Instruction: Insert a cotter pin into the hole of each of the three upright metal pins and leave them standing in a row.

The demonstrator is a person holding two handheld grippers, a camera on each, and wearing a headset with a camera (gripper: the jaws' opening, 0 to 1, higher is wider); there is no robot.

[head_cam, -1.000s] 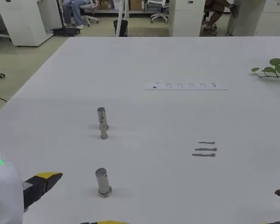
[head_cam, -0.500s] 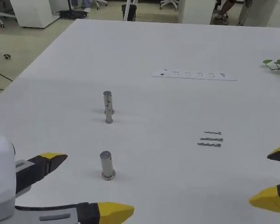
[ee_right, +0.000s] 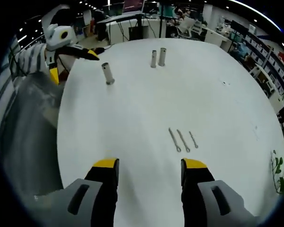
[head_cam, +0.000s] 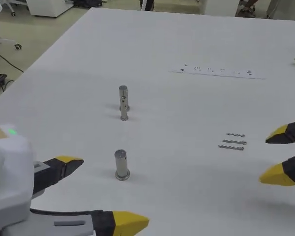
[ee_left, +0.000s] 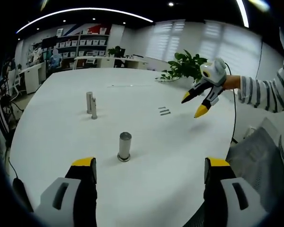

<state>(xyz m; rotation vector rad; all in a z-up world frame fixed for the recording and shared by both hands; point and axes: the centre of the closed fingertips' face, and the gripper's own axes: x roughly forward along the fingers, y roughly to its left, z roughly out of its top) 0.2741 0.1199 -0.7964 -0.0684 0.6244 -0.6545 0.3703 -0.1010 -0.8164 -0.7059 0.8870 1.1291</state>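
Three cotter pins (head_cam: 232, 141) lay side by side on the white counter (head_cam: 187, 206), just ahead of the right claw (head_cam: 274, 155) and beyond its tips, none of them lifted. Both claws had their jaws spread wide with nothing between them. The left claw (head_cam: 101, 191) hovered low over the counter. The nearest metal pin (head_cam: 121, 164) stood upright a short way ahead of it, roughly between the lines of its jaws in the left gripper view. The other two metal pins (head_cam: 123, 102) stood farther ahead and off to that claw's left, close together and well apart from the near one. No metal pin appeared to carry a cotter pin, though their holes were too small to read clearly.

The job seemed to be at its opening step, with each claw reaching for its own part before any insertion. The next move probably called for the right claw to drop onto one cotter pin and close on its looped end, leaving the legs free to thread. That looked fiddly, since the pins lay thin, flat and near one another. The left claw would likely need to close on the nearest metal pin low on its shaft, clear of the hole, to keep it from tipping
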